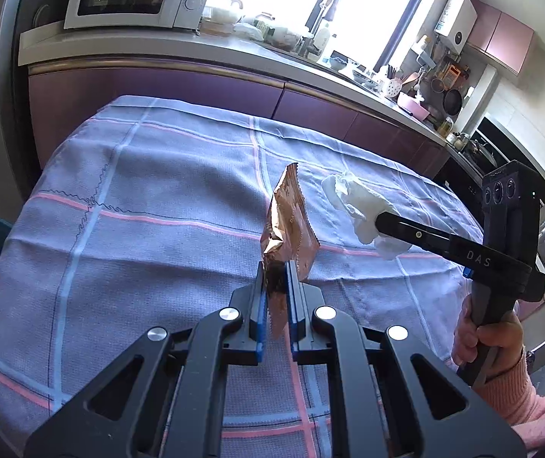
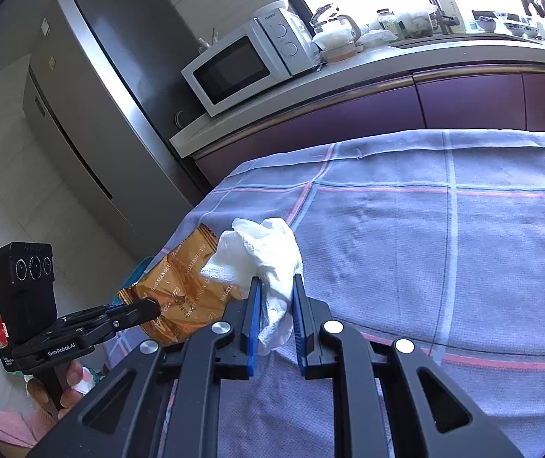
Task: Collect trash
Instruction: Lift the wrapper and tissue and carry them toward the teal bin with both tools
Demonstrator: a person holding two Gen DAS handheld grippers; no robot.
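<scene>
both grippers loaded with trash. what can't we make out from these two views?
- Trash bin: in neither view.
- Wrapper print: partly readable in the right view, rest covered by the tissue and the left hand-held gripper; foil glare in the left view.
- Right hand-held gripper: tips buried in tissue in the left view.
- Tablecloth near edge: hidden by gripper bodies.
- Counter items by the window: too small, washed out.

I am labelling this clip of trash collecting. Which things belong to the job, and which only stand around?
Job:
- gold snack wrapper, held by left gripper
- crumpled white tissue, held by right gripper

Standing around:
- microwave
- fridge
- checked tablecloth
</scene>
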